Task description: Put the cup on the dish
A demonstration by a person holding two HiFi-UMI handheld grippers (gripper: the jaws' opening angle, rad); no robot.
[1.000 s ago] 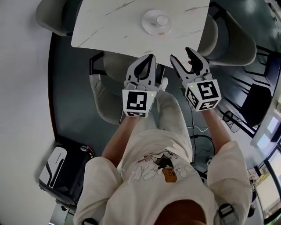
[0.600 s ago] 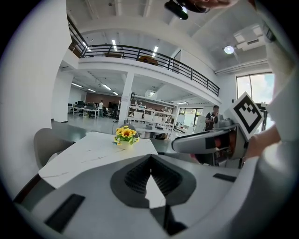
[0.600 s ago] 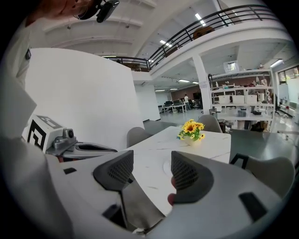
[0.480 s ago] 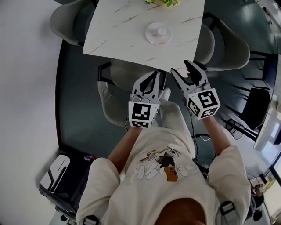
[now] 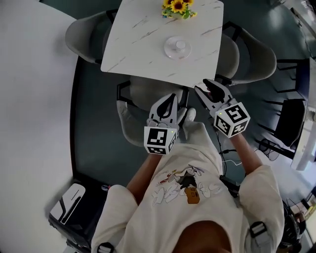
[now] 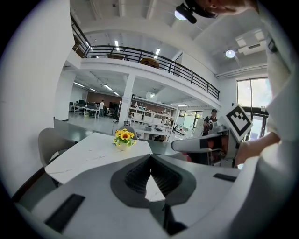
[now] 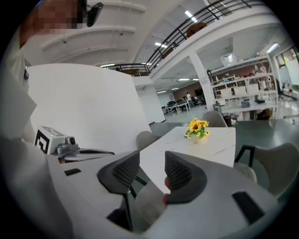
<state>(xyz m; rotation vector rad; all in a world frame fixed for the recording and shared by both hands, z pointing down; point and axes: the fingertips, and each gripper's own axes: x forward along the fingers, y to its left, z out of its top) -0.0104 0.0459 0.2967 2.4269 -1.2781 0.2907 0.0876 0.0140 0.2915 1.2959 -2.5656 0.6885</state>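
A small white cup [image 5: 181, 44] stands on a round white dish [image 5: 171, 51] in the middle of the white marble table [image 5: 138, 44], far ahead of both grippers. My left gripper [image 5: 170, 98] hangs below the table's near edge, over a grey chair, its jaws shut with nothing in them [image 6: 150, 158]. My right gripper [image 5: 203, 87] is beside it on the right, its jaws apart [image 7: 152, 161] and empty; they have just been closing. Neither gripper view shows the cup or the dish.
A pot of sunflowers [image 5: 177, 7] sits at the table's far edge. Grey chairs stand left [image 5: 86, 34], right [image 5: 256, 54] and on the near side [image 5: 143, 91] of the table. A dark machine [image 5: 69, 207] rests on the floor at lower left.
Both grippers have drawn back from the table toward the person, and the table now sits farther off. The right gripper's jaws stand narrower than before.
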